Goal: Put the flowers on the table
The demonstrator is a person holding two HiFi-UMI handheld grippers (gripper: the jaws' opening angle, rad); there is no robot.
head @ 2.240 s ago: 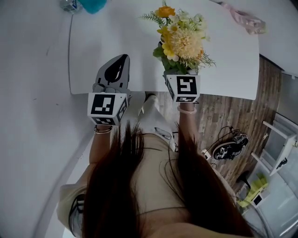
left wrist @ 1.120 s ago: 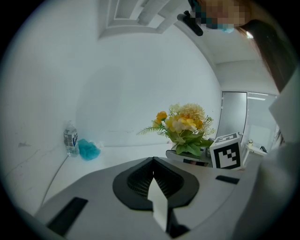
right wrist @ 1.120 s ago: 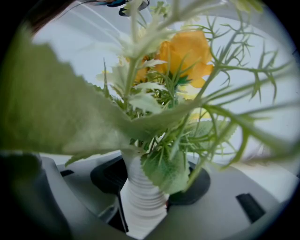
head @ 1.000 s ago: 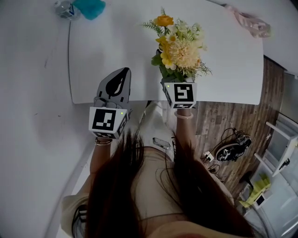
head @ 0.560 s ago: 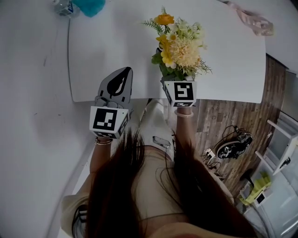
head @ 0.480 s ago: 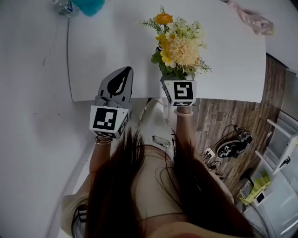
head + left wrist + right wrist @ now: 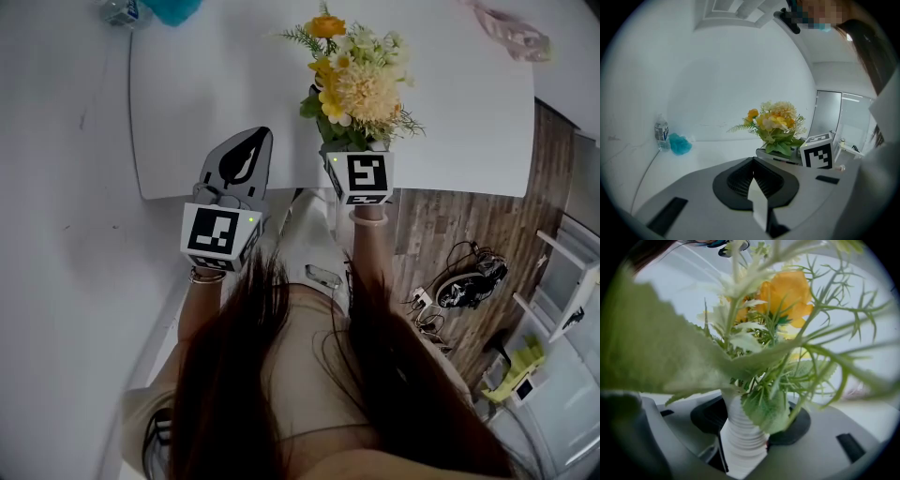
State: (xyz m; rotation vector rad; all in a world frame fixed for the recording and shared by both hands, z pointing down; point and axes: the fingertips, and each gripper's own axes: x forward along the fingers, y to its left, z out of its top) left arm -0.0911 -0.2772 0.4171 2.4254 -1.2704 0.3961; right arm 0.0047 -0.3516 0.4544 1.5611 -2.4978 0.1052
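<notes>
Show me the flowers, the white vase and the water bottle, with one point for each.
flowers point(image 7: 367, 89): head view, on the pale yellow bloom.
white ribbed vase point(image 7: 740, 437): right gripper view, on its ribbed neck.
water bottle point(image 7: 661, 131): left gripper view, on its label.

2 hand-held grippers point(image 7: 753, 177) point(image 7: 745, 432), 1 flower bunch point(image 7: 361, 80), 1 table point(image 7: 187, 112)

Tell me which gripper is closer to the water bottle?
Left. The left gripper, shut and empty, hangs over the table edge, nearer the water bottle; the right gripper, holding the flowers, is farther to its right.
</notes>
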